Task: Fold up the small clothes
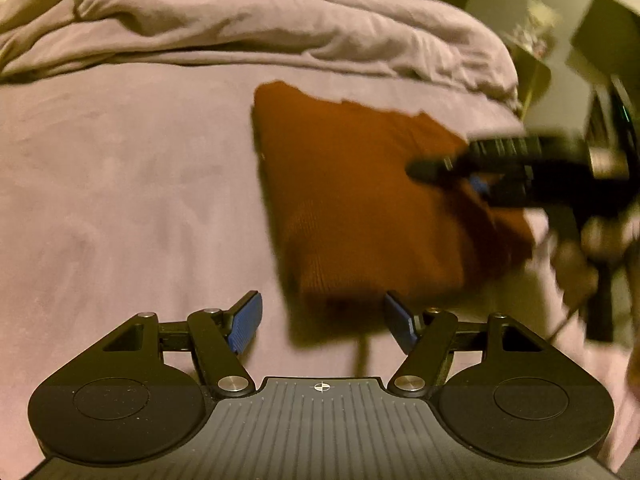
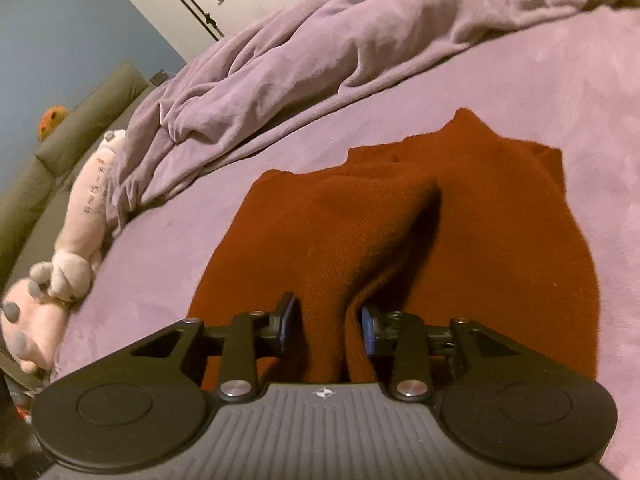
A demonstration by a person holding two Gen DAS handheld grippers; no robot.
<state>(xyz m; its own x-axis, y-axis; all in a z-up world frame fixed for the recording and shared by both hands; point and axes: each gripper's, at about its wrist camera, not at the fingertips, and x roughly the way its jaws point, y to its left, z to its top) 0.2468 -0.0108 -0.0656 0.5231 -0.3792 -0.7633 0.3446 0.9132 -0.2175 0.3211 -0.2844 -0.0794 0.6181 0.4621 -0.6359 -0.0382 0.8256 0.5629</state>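
The bed (image 2: 540, 92) is your biggest hazard: its lilac sheet is soft and plush, so anything you drag across it can catch and ruck up, and the bunched duvet (image 2: 320, 36) at the far side sits near enough to snag an edge if you fling the fold too far.

The rust-red knitted garment (image 2: 312, 224) lies on the sheet in front of you, partly doubled, with a raised ridge running up its middle. That ridge suggests the layers are not lying square; press down now and you would likely set a crooked crease.

Your right gripper (image 2: 330, 326) has a thick bunch of the knit between its fingers, which stand at a middling gap with both pads against the cloth. It looks like a grip, but a loose one on bulky fabric, so a quick pull could let a layer slide out.

Your left gripper (image 1: 323, 322) is spread wide and holds nothing; the near corner of the garment hangs between the fingers without touching either pad. Closing from there may take only a thin edge.

The plush toy (image 2: 80, 220) at the bed's edge is well apart.
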